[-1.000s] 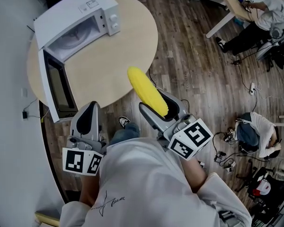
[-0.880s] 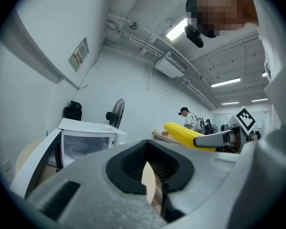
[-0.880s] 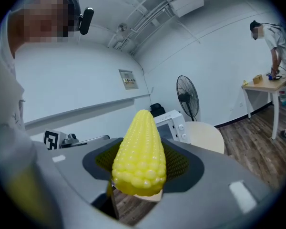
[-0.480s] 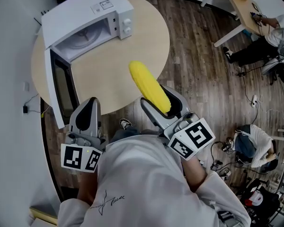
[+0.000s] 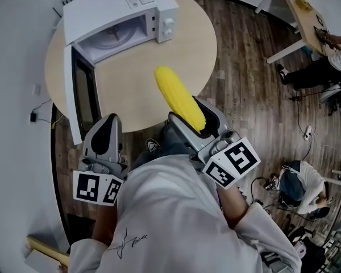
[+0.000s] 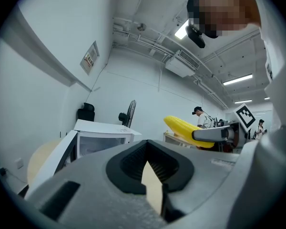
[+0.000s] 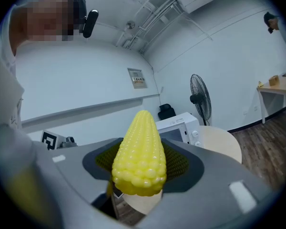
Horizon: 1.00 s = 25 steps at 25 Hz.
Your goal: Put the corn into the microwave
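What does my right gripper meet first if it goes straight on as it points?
Probably the white microwave, at its open front: the right gripper, jaws shut on the corn, aims there across the table. Depth is unclear.

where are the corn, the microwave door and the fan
corn [image 5: 179,99], head view, middle of the cob
microwave door [image 5: 83,92], head view, glass of the open door
fan [image 7: 199,98], right gripper view, centre of its round head
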Motion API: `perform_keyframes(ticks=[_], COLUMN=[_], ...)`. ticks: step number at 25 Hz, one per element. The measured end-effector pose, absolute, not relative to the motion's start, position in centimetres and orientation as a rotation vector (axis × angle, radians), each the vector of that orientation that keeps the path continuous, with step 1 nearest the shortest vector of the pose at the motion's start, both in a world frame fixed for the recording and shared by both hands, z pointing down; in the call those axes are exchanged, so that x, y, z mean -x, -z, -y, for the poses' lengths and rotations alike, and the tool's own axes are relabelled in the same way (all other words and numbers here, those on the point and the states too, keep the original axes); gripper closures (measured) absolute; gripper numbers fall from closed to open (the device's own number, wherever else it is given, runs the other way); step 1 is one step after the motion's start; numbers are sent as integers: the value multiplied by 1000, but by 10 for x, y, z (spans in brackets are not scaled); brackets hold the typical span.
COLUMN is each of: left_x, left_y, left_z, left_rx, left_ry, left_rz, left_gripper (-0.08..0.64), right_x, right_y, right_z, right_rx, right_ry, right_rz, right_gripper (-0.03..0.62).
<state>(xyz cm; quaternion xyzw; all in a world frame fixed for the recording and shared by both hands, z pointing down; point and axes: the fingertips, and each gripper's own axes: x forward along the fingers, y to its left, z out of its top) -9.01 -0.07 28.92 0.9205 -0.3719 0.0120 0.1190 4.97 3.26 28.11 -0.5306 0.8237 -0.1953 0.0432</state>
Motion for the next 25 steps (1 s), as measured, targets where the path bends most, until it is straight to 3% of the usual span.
perform_keyframes(ticks=[25], left_x=[96], left_y=[-278], left_z=[55], left_rx=[-2584], left_ry=[54], left_rz=[1231], left_gripper=[568], right_x=[-38], right_y=[-296], right_z=[59], right_rx=[1448], right_ry=[646], right_rz=[-2653], right_gripper=[330])
